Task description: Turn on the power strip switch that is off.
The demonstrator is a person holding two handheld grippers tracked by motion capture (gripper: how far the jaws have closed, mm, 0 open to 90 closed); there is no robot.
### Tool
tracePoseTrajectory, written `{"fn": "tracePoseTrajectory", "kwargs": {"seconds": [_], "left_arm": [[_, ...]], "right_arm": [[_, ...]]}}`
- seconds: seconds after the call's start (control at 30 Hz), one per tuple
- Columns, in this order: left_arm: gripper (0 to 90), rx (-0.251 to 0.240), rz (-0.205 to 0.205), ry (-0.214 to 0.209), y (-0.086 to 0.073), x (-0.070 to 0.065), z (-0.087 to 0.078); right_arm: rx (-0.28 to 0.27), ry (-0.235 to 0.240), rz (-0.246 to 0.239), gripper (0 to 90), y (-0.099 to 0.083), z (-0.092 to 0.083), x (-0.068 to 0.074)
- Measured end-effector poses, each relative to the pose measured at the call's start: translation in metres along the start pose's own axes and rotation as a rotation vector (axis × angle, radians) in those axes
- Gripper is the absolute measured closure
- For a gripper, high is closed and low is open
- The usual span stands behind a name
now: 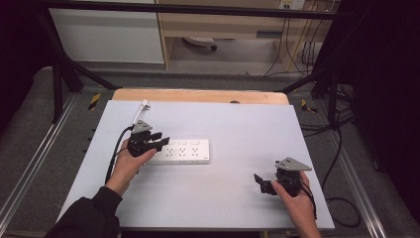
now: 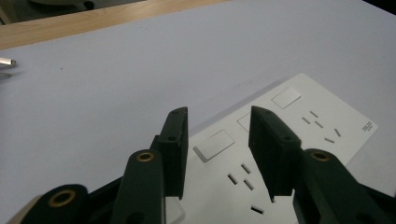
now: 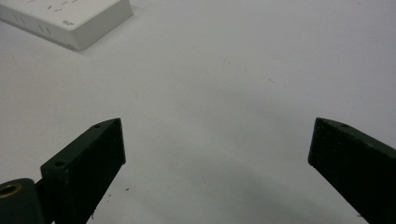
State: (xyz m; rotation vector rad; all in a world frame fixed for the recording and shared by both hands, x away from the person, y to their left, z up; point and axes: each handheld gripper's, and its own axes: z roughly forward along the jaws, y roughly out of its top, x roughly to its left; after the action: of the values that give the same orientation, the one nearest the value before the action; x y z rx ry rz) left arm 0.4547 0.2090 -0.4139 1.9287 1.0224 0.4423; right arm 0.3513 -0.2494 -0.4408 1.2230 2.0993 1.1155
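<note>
White power strip (image 1: 181, 151) lay flat on the pale blue-grey desk (image 1: 233, 124), left of centre, long side running left-right. Three socket groups and a row of rocker switches faced up. A white cable with its plug (image 1: 143, 105) led off from the left end toward the desk's far edge.

Left tool (image 1: 162, 143) sat at the strip's left end, held by the left hand (image 1: 130, 161). In the left gripper view the left tool (image 2: 219, 140) hovered over the strip (image 2: 299, 126): jaws partly apart, one over the near long edge, the other over the face beside a switch (image 2: 214, 145). Pads weren't pressing on anything visible; gap between them showed strip surface. Couldn't tell whether the tips touched the casing.

Right tool (image 1: 258, 181) was well apart from the strip, near the desk's front right, held by the right hand (image 1: 297, 206). Right gripper view: right tool (image 3: 217, 149) jaws spread wide, nothing between them, bare desk below. One end of the strip (image 3: 74, 21) showed at top left, far off.
</note>
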Motion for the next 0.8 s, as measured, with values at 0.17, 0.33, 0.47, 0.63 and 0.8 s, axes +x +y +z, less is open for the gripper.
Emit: {"fn": "tracePoseTrajectory", "kwargs": {"seconds": [0.17, 0.33, 0.47, 0.63, 0.8], "left_arm": [[66.0, 0.003, 0.015, 0.001, -0.001, -0.001, 0.004], [73.7, 0.009, 0.024, -0.002, -0.002, -0.001, 0.008], [78.1, 0.013, 0.016, -0.002, -0.003, 0.001, 0.011], [82.8, 0.016, 0.011, -0.010, -0.005, 0.004, 0.014], [86.3, 0.030, -0.003, -0.017, -0.006, 0.006, 0.018]], "right_arm": [[0.000, 0.002, 0.001, 4.4, 0.000, 0.000, 0.000], [0.002, 0.003, -0.002, 4.4, 0.000, 0.000, 0.000], [0.001, 0.002, -0.003, 4.4, 0.000, 0.000, 0.000], [0.001, 0.002, -0.004, 4.4, 0.000, 0.000, 0.000], [0.003, 0.004, -0.001, 4.4, 0.000, -0.001, 0.000]]}}
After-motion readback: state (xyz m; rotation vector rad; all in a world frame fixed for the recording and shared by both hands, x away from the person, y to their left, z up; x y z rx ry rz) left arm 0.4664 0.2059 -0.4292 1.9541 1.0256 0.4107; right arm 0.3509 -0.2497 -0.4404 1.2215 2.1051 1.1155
